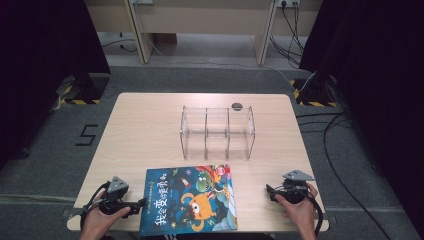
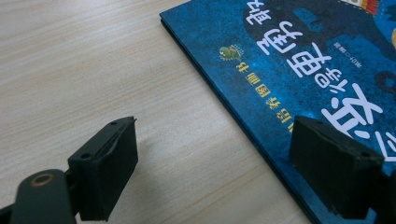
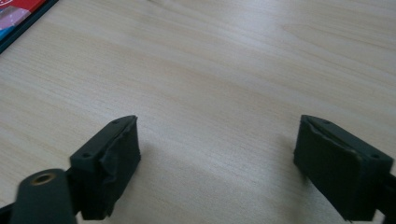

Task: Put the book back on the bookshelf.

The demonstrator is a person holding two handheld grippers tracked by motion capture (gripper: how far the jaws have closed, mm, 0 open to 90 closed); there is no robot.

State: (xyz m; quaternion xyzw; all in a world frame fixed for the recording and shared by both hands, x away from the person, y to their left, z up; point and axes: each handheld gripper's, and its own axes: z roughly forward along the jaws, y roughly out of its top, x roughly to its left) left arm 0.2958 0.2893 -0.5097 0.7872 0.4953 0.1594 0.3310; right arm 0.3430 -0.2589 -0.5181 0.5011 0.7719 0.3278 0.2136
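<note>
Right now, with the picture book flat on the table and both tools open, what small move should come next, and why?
Probably ease the left tool sideways onto the picture book's left edge. Its jaws stand open and already straddle that edge, one over the wooden table, one over the cover. The right tool sits farther from the book, over bare wood. The clear divided organizer stands empty behind it.

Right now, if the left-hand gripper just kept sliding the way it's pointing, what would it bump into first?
Probably the blue picture book. The left gripper has its jaws open, straddling the book's near edge, one jaw over the cover and one over the bare table. How high it hovers is hard to judge.
</note>
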